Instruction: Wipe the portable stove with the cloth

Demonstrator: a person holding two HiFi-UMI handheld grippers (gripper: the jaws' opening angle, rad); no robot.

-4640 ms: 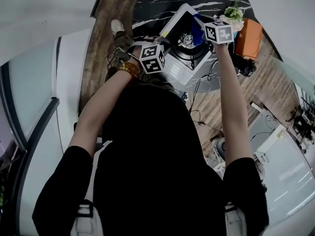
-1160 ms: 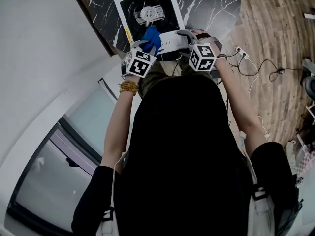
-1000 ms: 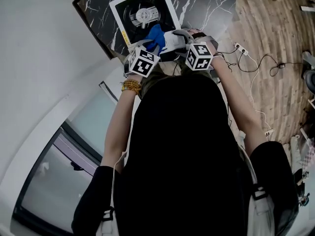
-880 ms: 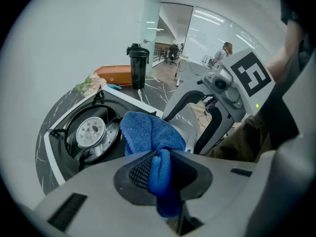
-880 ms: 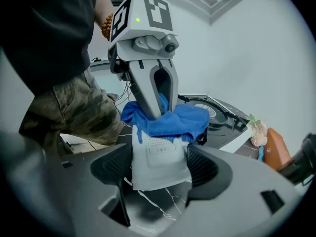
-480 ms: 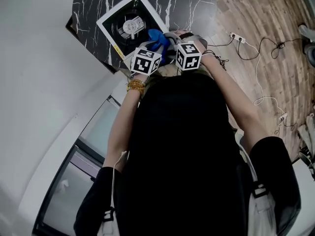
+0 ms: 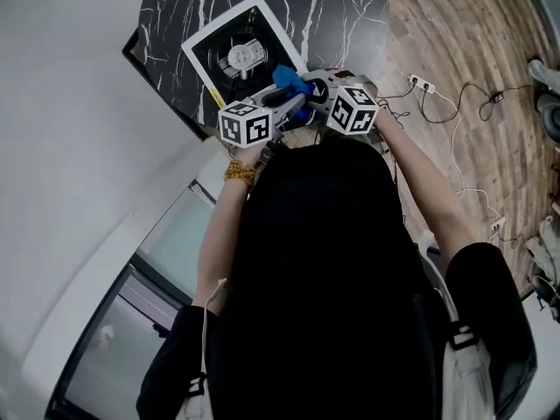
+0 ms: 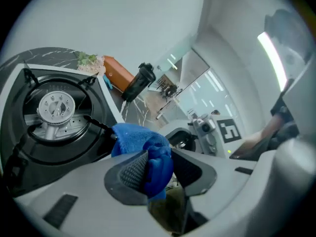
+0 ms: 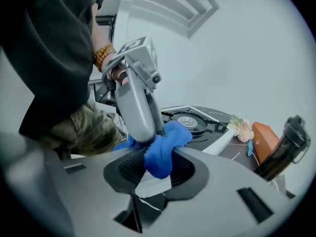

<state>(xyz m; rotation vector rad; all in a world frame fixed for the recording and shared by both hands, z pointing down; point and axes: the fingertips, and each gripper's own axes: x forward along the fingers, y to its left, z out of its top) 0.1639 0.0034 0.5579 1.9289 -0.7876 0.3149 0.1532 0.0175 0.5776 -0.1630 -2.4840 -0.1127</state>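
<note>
The portable stove (image 7: 203, 49), white-rimmed with a black top and a round burner (image 8: 57, 107), sits on the black marble table (image 7: 341, 7). Both grippers meet just off its near corner, with the blue cloth (image 7: 291, 81) bunched between them. My left gripper (image 7: 296, 103) lies turned sideways. Its jaws are opening, and the cloth (image 8: 140, 139) still sits between them, resting against one pad. My right gripper (image 9: 158, 169) is closing, and its pads pinch a fold of the cloth (image 9: 165, 142). The left gripper's grey body (image 9: 138, 102) crosses right in front of it.
At the table's far side stand an orange box (image 9: 264, 137), a black bottle (image 9: 284, 147) and a small flower bunch (image 9: 242, 127). A power strip and cables (image 7: 420, 84) lie on the wooden floor to the right. A white wall runs along the left.
Both grippers rose off the stove's front and came together. The left one rolled onto its side with the cloth. The right one's jaws, empty before, closed round the cloth.
</note>
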